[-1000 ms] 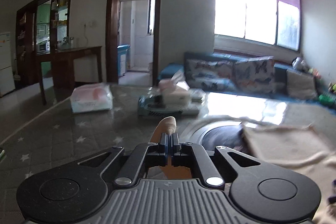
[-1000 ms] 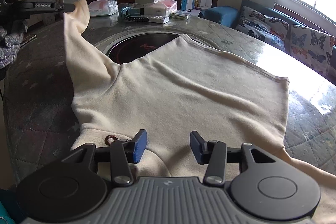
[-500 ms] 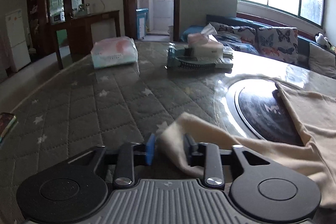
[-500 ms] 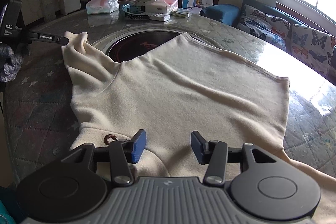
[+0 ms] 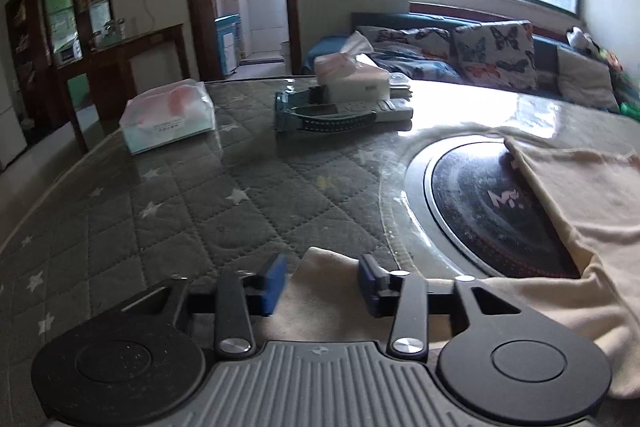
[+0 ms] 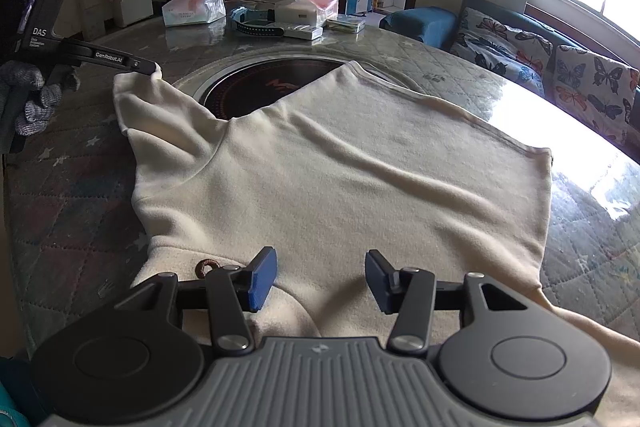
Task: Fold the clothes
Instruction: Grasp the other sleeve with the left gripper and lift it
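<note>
A cream sweater [image 6: 360, 179] lies spread flat on the round quilted table [image 6: 72, 211]. Its left sleeve [image 6: 160, 107] stretches out toward the table's left side. My left gripper [image 5: 322, 277] is open, its blue pads on either side of the sleeve cuff [image 5: 324, 263], which rests on the table. In the right wrist view the left gripper [image 6: 150, 69] sits at the cuff tip. My right gripper [image 6: 320, 277] is open and empty, hovering over the sweater's near edge by the collar, next to a small brown ring [image 6: 206, 266].
A black round hotplate [image 5: 492, 215] is set in the table's middle, partly under the sweater. At the far side stand a tissue pack [image 5: 168, 119], a tissue box [image 5: 352, 75] and a tray with a black strap [image 5: 332, 117]. A sofa [image 5: 480, 55] lies beyond.
The left gripper lowered the sleeve cuff from the air to the table and opened, letting go of it. The right gripper stayed open in place.
</note>
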